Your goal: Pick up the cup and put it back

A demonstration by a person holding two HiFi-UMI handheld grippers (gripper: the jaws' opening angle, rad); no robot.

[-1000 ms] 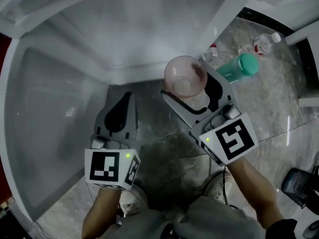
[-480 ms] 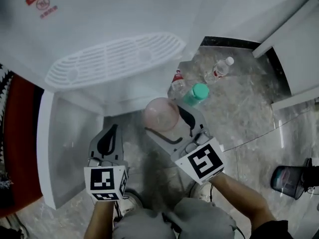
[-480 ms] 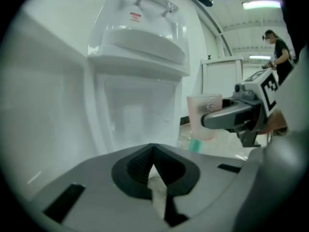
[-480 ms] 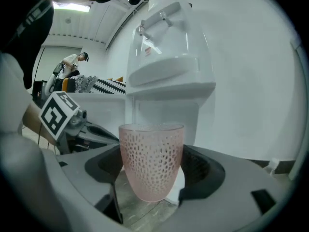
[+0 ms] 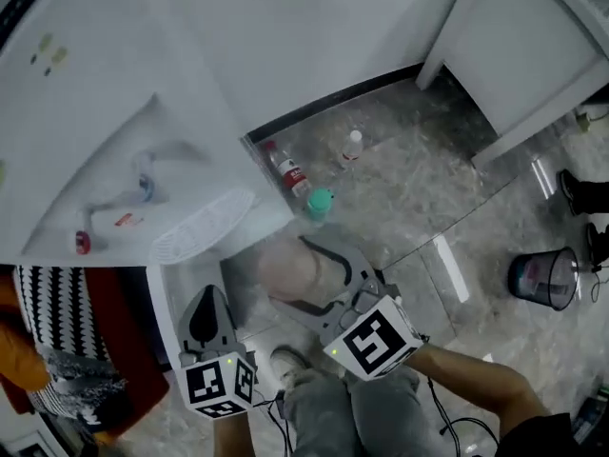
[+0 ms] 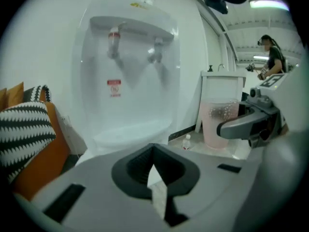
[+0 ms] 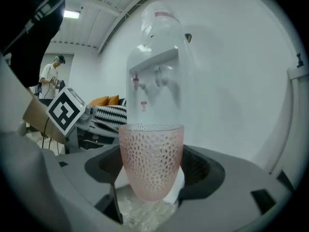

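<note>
Far left, a striped cushion (image 5: 57, 307) sits against an orange cushion (image 6: 46, 153), right beside the white water dispenser (image 5: 143, 93). The dispenser's two taps (image 6: 113, 37) hang over a slotted drip tray (image 5: 202, 227). My left hand-held gripper (image 6: 153, 151) is closed tip to tip with nothing in it. It points at the dispenser front, with its marker cube (image 5: 221, 386) toward me. To its right, the right hand-held gripper (image 7: 153, 173) has the cup (image 7: 150, 153) clamped between its pads, jaws spread wide around the cup's body. The cup is pink, translucent, dimpled and upright with its rim on top. It is in the air, clear of the floor (image 5: 419, 198), in front of the dispenser. In the head view it sits just right of the drip tray and is not resting on it. I can't tell whether anything is in it. Past the cup, three bottles sit on the marble floor by the dispenser's side. The red-label bottle (image 5: 285, 171) is nearest the dispenser. The green-cap bottle (image 5: 319, 201) is just beside it, and the small clear bottle (image 5: 352, 146) is a bit further out. A white cabinet (image 5: 533, 46) fills the top right. A dark bin (image 5: 540, 276) stands on the floor at the right edge, well apart from the bottles. Both gripper views show a person (image 6: 271, 57) standing in the far background.
</note>
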